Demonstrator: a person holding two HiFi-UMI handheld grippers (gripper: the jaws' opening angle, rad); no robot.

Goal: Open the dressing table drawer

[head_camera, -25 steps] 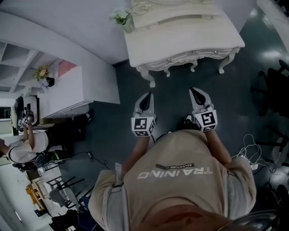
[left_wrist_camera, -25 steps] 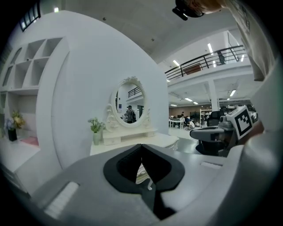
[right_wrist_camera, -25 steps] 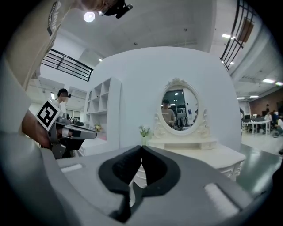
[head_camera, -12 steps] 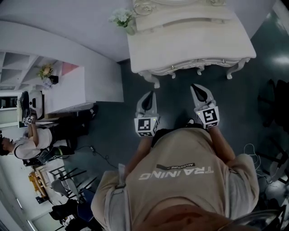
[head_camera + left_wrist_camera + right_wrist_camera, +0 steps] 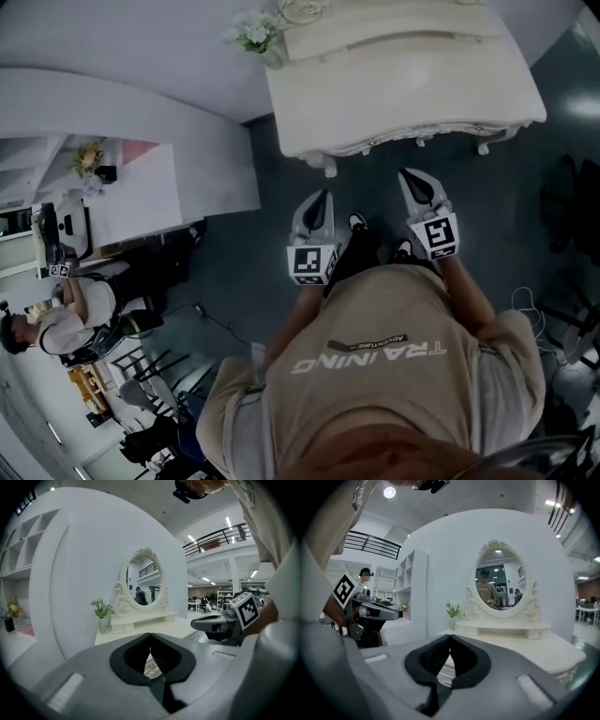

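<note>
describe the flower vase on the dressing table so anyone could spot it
Find the white dressing table with the oval mirror. At its left rear corner stands a small pale vase of white flowers. The other bouquet, yellowish, sits on the shelf unit further left.

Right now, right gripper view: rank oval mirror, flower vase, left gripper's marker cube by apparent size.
1. oval mirror
2. marker cube and flower vase look alike; cube is nearer the camera, so unranked.

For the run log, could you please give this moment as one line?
left gripper: jaws shut, empty | right gripper: jaws shut, empty | table: untouched | drawer: closed
</note>
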